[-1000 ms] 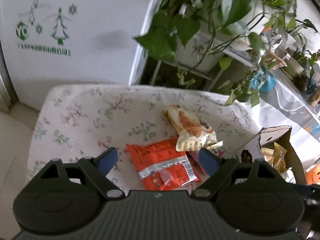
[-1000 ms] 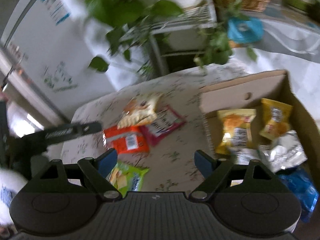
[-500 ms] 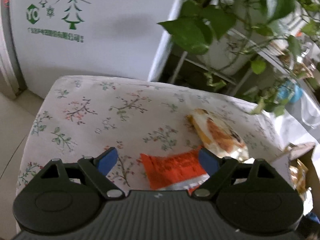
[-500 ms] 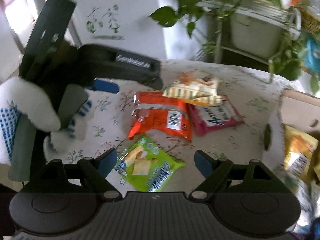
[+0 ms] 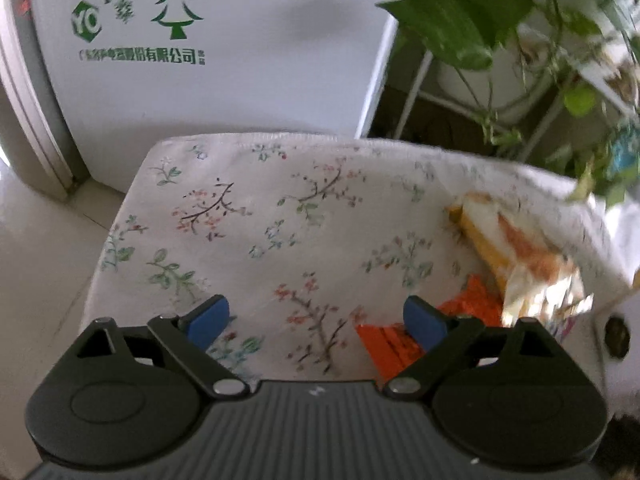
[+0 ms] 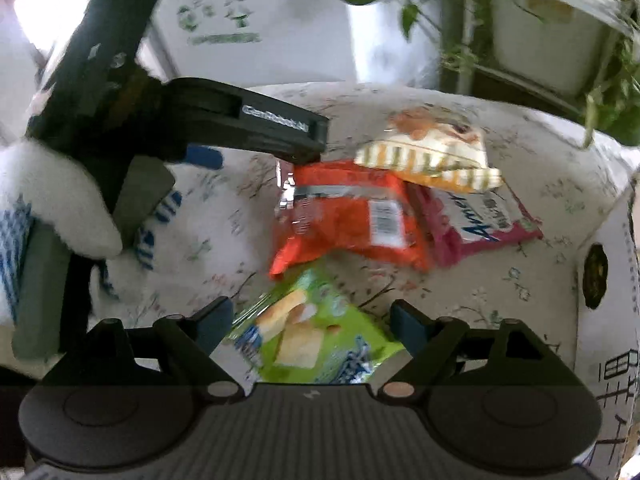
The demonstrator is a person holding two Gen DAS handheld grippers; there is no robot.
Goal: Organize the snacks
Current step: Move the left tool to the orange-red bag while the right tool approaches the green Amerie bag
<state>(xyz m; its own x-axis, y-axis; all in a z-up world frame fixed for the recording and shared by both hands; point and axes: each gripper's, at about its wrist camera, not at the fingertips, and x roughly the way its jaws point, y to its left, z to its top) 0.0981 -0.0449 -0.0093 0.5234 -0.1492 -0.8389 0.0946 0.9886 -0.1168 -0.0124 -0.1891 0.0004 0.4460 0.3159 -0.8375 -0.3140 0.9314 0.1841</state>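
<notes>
Several snack packets lie on a floral cloth point(image 6: 520, 128). In the right wrist view I see a green packet point(image 6: 312, 344), an orange packet point(image 6: 352, 220), a pink packet point(image 6: 480, 220) and a cream striped packet point(image 6: 432, 148) on top. My right gripper point(image 6: 312, 324) is open and empty, its jaws either side of the green packet and just above it. My left gripper point(image 5: 316, 316) is open and empty over bare cloth point(image 5: 280, 208), left of the orange packet point(image 5: 400, 340) and the cream packet point(image 5: 516, 248). It also shows in the right wrist view point(image 6: 256, 128).
A cardboard box point(image 6: 608, 272) stands at the right edge of the cloth. A white appliance with a green tree print point(image 5: 180, 40) stands behind the table. Potted plants on a metal rack point(image 5: 500, 40) hang over the back right.
The left gripper has swung left, so the packets slid to its right edge. The right gripper has moved left and down, from the box to over the green packet.
</notes>
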